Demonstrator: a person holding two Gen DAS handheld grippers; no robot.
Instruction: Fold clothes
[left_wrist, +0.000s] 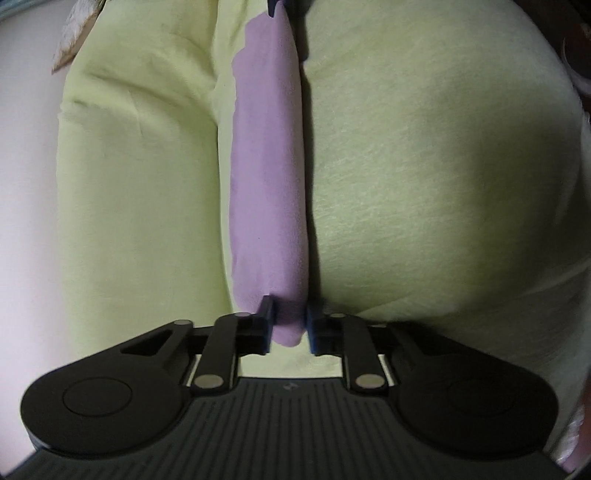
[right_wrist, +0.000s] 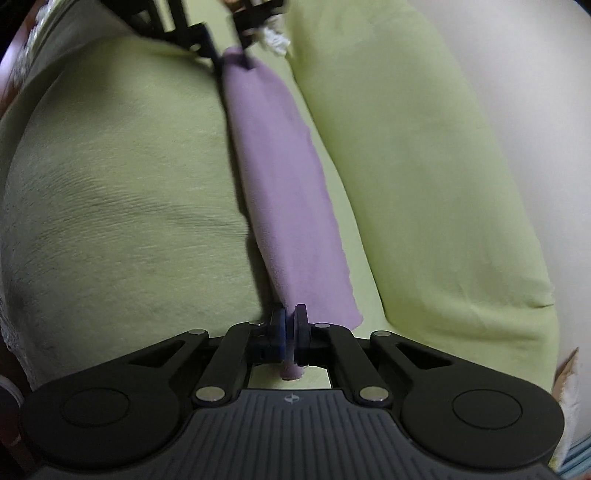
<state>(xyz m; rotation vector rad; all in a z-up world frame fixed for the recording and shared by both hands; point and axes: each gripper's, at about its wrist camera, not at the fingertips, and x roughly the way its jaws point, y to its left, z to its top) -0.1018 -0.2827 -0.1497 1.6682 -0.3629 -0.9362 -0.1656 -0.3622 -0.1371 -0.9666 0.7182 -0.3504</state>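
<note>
A purple cloth (left_wrist: 267, 184) is stretched long and narrow between my two grippers, above a pale green sheet (left_wrist: 424, 166). My left gripper (left_wrist: 289, 325) is shut on the near end of the purple cloth in the left wrist view. My right gripper (right_wrist: 290, 325) is shut on the other end of the purple cloth (right_wrist: 284, 192). In the right wrist view the left gripper (right_wrist: 231, 51) shows at the top, pinching the far end. In the left wrist view a bit of the right gripper (left_wrist: 277, 7) shows at the top edge.
The green sheet (right_wrist: 110, 177) covers a soft bulging surface under the cloth. A pale wall or surface (right_wrist: 535, 92) lies to the right in the right wrist view and to the left (left_wrist: 26, 184) in the left wrist view. White lace (right_wrist: 275, 40) shows near the left gripper.
</note>
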